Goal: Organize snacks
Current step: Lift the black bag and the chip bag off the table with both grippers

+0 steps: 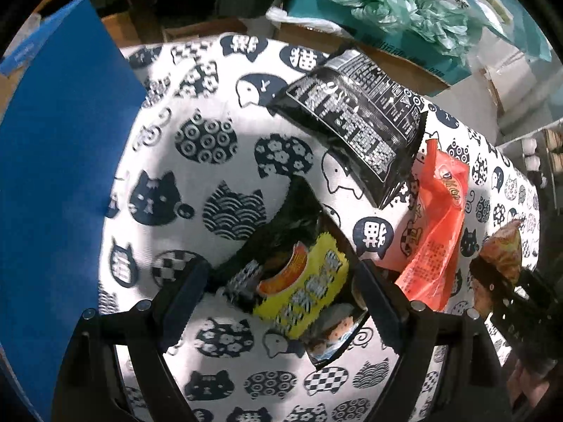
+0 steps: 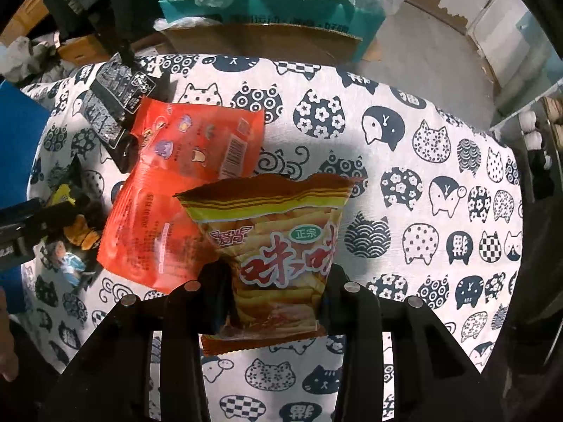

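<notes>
My left gripper (image 1: 281,302) is open, its fingers on either side of a black and yellow snack bag (image 1: 299,281) that lies on the cat-print tablecloth (image 1: 197,183). A black snack bag (image 1: 355,123) and an orange-red bag (image 1: 436,225) lie beyond it. My right gripper (image 2: 278,292) is shut on a yellow-red fries snack bag (image 2: 281,246) and holds it above the cloth. In the right wrist view the orange-red bag (image 2: 176,197) lies to the left, the black bag (image 2: 116,105) behind it, and the black and yellow bag (image 2: 70,225) is partly hidden by the left gripper.
A blue box (image 1: 52,176) stands at the table's left edge. Cardboard boxes (image 2: 260,38) and a teal box with green plastic bags (image 1: 387,3) sit behind the table. The cloth (image 2: 422,193) on the right bears no snacks.
</notes>
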Available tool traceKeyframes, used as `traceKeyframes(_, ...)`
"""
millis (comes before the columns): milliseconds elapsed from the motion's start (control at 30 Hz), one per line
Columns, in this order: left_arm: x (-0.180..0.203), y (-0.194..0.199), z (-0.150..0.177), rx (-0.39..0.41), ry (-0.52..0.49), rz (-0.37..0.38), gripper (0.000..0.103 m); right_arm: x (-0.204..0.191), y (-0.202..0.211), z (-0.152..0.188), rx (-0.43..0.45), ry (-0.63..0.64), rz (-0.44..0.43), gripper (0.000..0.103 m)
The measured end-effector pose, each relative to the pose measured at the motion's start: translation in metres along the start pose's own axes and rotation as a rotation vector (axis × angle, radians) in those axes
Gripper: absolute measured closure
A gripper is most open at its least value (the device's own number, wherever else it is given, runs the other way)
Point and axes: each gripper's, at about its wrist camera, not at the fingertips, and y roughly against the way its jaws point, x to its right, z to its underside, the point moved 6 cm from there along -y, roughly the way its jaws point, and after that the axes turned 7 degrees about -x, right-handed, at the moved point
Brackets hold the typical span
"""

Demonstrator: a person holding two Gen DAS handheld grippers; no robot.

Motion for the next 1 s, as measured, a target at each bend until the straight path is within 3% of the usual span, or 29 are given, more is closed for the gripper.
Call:
traceKeyframes(200, 0.001, -0.010, 0.000, 0.010, 0.010, 0.015, 0.014, -0.002, 0.007, 0.004, 0.002, 0.012, -0.015, 0.065)
traceKeyframes(333, 0.012, -0.009, 0.001, 0.026, -0.045, 0.013, 0.045, -0.006, 0.014, 0.008, 0.006, 0.014, -0.029, 0.065)
traceKeyframes(433, 0.014, -0.009, 0.001, 0.023, -0.044, 0.036, 0.054, -0.010, 0.016, 0.010, 0.005, 0.016, -0.039, 0.065)
traceKeyframes(467, 0.015, -0.007, 0.000, 0.032, -0.050, 0.036, 0.062, -0.011, 0.017, 0.012, 0.003, 0.019, -0.046, 0.065)
traceKeyframes(733, 0.017, 0.001, 0.003, 0.047, -0.102, 0.039, 0.069, -0.016, 0.024, 0.021, 0.008, 0.037, -0.051, 0.065)
traceKeyframes(1000, 0.017, 0.031, 0.008, 0.126, -0.183, 0.006, 0.072, -0.023, 0.045, 0.024, 0.041, 0.059, -0.051, 0.065)
